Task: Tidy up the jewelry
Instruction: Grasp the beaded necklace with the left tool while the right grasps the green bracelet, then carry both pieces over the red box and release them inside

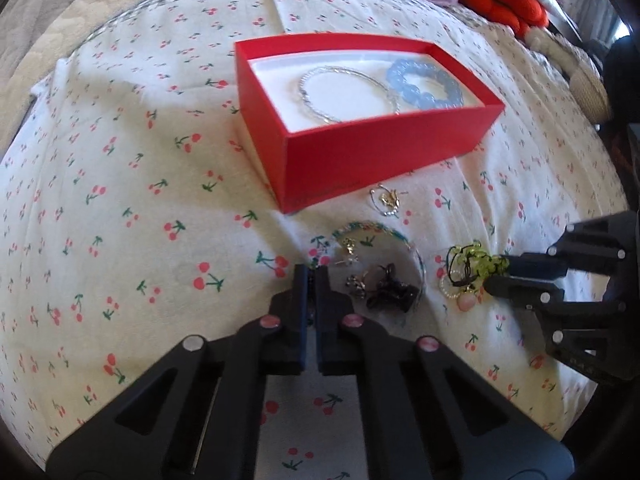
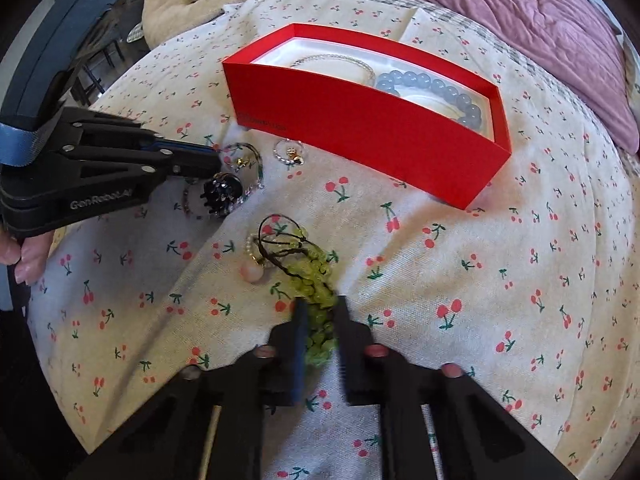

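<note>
A red box (image 1: 360, 152) (image 2: 360, 128) on the cherry-print bedcover holds a silver bracelet (image 1: 344, 92) (image 2: 332, 60) and a blue bead bracelet (image 1: 424, 84) (image 2: 440, 88). In front of it lie loose pieces. My right gripper (image 2: 320, 312) (image 1: 496, 274) is shut on a green bead bracelet (image 2: 312, 276) (image 1: 476, 264) with a dark cord. My left gripper (image 1: 312, 272) (image 2: 218, 156) is shut, its tips at the rim of a thin multicolour beaded bracelet (image 1: 384, 230) (image 2: 256, 160). I cannot tell whether a strand is caught between them.
A small ring with a gold charm (image 1: 386, 200) (image 2: 290, 154) lies by the box. A black hair claw (image 1: 392, 292) (image 2: 222, 194) sits inside the beaded loop. A pearl ring with a pink bead (image 1: 460, 296) (image 2: 254, 268) touches the green bracelet. A hand (image 2: 24, 256) holds the left gripper.
</note>
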